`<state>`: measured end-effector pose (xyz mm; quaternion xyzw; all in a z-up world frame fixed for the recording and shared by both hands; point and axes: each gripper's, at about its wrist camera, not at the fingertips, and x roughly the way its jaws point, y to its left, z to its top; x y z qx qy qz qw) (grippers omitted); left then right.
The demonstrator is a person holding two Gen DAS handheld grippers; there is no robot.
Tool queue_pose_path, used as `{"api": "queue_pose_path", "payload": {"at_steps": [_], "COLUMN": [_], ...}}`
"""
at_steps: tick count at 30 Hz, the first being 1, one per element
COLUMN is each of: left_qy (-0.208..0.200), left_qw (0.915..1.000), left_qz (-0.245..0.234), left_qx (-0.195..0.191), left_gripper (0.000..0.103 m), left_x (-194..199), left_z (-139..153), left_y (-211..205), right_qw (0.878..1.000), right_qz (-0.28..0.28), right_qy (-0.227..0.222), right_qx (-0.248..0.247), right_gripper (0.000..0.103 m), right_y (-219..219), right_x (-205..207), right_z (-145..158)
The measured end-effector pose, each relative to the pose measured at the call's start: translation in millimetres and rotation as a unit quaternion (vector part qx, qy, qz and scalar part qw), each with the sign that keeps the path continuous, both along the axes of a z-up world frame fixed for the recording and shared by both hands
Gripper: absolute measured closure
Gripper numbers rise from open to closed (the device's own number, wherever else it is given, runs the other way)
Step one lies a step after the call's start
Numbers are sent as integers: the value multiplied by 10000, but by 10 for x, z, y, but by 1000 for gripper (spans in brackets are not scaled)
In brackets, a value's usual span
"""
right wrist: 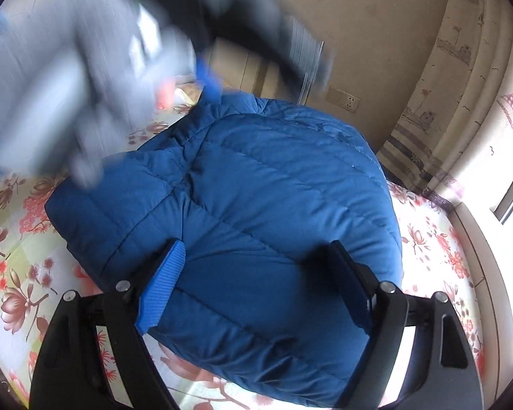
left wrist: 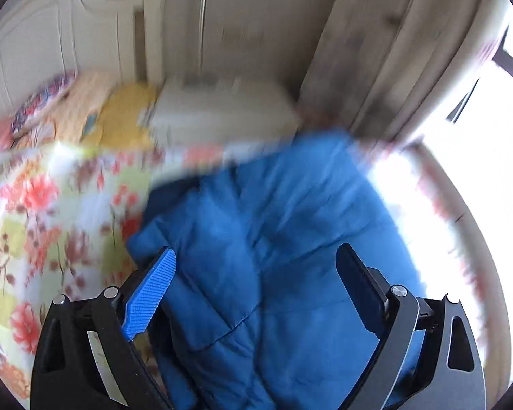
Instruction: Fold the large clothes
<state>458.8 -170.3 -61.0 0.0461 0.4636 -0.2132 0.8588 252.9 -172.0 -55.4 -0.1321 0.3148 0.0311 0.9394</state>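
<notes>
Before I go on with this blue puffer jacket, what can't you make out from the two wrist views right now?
- Left wrist view: motion blur smears the jacket, so its far edge and fold lines are unclear.
- Right wrist view: a blurred grey and black shape covers the upper left, hiding the jacket's far end and the floral bedspread there.
- Both views: the jacket's near edge is cut off behind the open gripper jaws.
</notes>
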Motion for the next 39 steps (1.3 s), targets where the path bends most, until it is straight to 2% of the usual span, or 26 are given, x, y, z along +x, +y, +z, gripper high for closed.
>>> {"api": "queue_pose_path", "payload": {"at_steps": [1,2,3,6,9,10,13,14,15,16,18,23,26,29,31,35,37,39], "left_qy": [24,118,225,220,44,-43,-226,-251,-272,-292,-401,-540,-826,-1331,-1657,-2030,-2347,-2652], "left_qw": [10000,9990,9981,9978,9975,9976,9972,9968,9965,9962,9958,9946,9929,9875,9825,9749,9670,9579], "left_qz": [-28,24,39,-5,54,99,218,259,315,364,457,579,733,814,823,910,985,1096], "left_qx": [-75,-420,-564,-620,-701,-686,-682,-707,-725,-732,-685,-668,-445,-234,-219,-110,-82,-53], "left_gripper": [4,4,4,4,4,4,4,4,4,4,4,4,4,4,4,4,4,4], "left_x": [50,100,118,139,84,53,-31,-30,-36,-43,-71,-118,-240,-482,-708,-1168,-1501,-1825], "left_z": [-163,-252,-284,-328,-350,-349,-318,-302,-295,-287,-274,-248,-156,24,159,434,663,890], "left_y": [30,137,203,242,281,280,304,325,351,373,390,454,495,604,710,850,899,921], "right_qw": [10000,9999,9998,9998,9997,9996,9968,9967,9983,9977,9943,9935,9951,9953,9954,9929,9882,9798], "right_qz": [79,149,171,179,206,187,320,394,447,485,582,613,823,954,816,381,68,-232], "right_qy": [-34,-16,-11,-19,17,-44,-677,-653,-229,195,33,217,186,-41,-206,-613,-981,-1413], "right_qx": [31,-19,-117,-129,-149,-209,-292,-287,-303,-421,-888,-934,-519,140,458,945,1174,1396], "right_gripper": [19,19,19,19,21,27,29,29,28,16,13,12,14,14,13,9,3,2], "right_y": [5,34,71,104,106,126,250,282,318,350,432,455,403,202,-6,-390,-528,-690], "right_x": [-5,0,3,5,-22,-81,-409,-436,-339,-231,-235,-254,-452,-740,-904,-1136,-1338,-1533], "right_z": [7,-1,-13,-42,9,59,250,224,61,-126,-324,-243,-70,138,276,608,840,1073]}}
